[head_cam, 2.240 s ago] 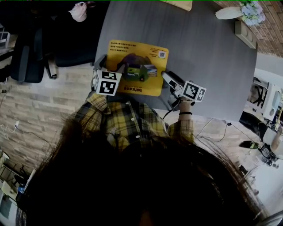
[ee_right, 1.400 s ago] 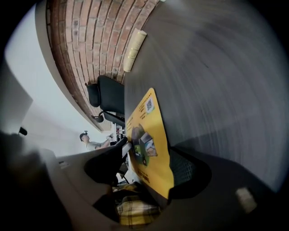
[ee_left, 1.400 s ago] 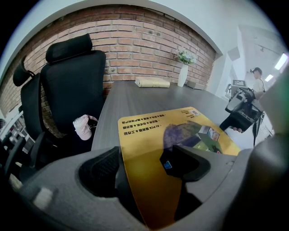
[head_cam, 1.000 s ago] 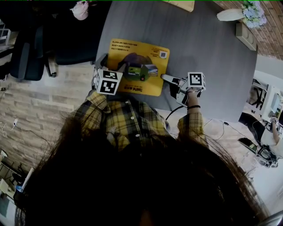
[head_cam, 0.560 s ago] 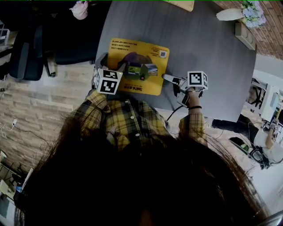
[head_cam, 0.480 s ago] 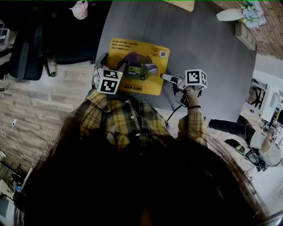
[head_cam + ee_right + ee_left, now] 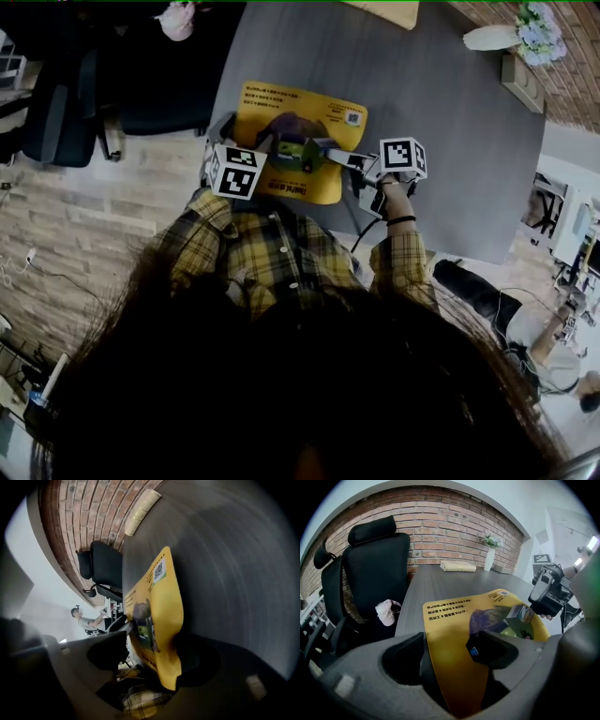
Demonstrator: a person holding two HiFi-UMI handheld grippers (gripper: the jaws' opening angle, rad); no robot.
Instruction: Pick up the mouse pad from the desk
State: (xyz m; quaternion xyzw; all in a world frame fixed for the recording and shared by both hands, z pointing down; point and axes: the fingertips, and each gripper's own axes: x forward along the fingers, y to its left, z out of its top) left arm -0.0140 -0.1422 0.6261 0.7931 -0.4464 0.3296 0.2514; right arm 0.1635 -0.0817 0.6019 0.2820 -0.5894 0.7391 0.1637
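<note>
A yellow printed mouse pad [image 7: 291, 108] lies at the near left of the dark grey desk [image 7: 450, 122]. My left gripper [image 7: 246, 133] sits at its near left corner with jaws apart. In the left gripper view the pad [image 7: 454, 634] fills the gap of that gripper [image 7: 447, 644], one jaw beside the pad's left edge and the other over it. My right gripper [image 7: 330, 152] reaches in from the right, rolled on its side. Its jaws have just been opening. In the right gripper view the pad's [image 7: 161, 597] near right corner stands between the wide jaws of this gripper [image 7: 151, 651], unpinched.
A black office chair [image 7: 56, 112] stands left of the desk, with a pink soft thing [image 7: 178, 19] on a second chair. At the far edge lie a beige folded cloth [image 7: 384, 9] and a vase of flowers [image 7: 530, 28]. Another person [image 7: 487, 300] moves at the right.
My right gripper has moved left, from beside the pad's right edge to over its near right corner. The left gripper has stayed put. The pad has not shifted.
</note>
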